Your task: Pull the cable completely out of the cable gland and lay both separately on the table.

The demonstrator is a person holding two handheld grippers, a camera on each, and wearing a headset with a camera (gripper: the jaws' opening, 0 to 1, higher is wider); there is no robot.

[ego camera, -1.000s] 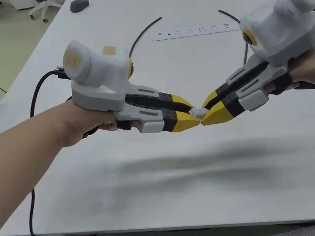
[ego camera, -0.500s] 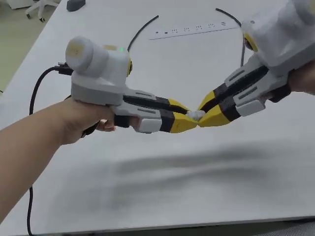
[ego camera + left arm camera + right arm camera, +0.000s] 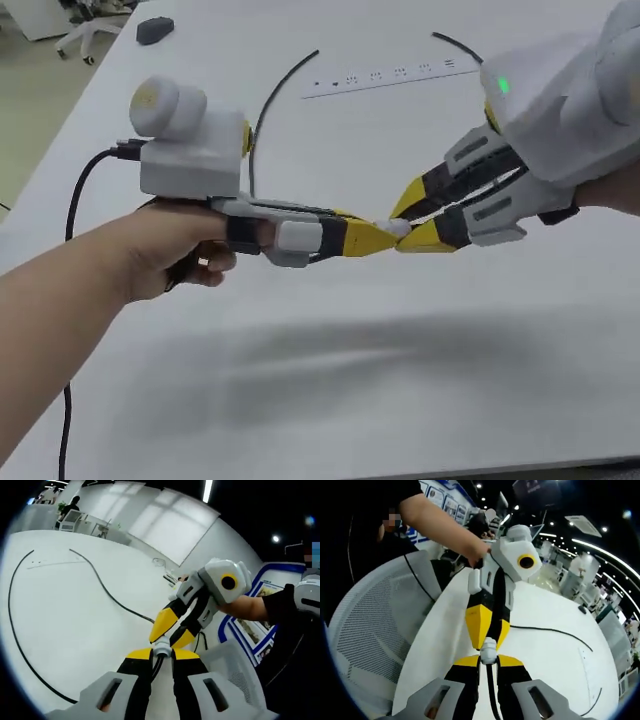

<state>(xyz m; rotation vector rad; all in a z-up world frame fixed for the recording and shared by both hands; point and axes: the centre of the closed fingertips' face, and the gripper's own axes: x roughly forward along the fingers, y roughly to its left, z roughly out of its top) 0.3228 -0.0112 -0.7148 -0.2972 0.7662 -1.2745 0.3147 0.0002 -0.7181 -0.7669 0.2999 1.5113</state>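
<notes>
Well, biggest thing first: the white counter has lots of bare room, w/ a power strip near its far edge and loose black leads lying by it.

Both grippers are held up over the middle of the counter, tips nose to nose. The left gripper has its jaws pressed together on one end of the cable gland. The right gripper has its jaws narrowed onto the other end. In the right gripper view the cable runs back btw those jaws. Can't tell if they bite the cable too or just the gland body. So the gland is in the air, pinched from both sides, w/ the cable not out yet and nothing laid down.

What could go wrong, imo:
- If the right gripper only has the gland, pulling apart won't free the cable. It'd prob. yank the gland out of one pinch, so it drops and rolls toward an edge.
- A tight seal could let go suddenly, so the hands jerk apart and the cable whips.
- The trailing cable could snag btw the jaws or tangle w/ the loose leads.
- The gland is small, looks like smooth plastic and is held by the tips only, so any twist could pop it out.
</notes>
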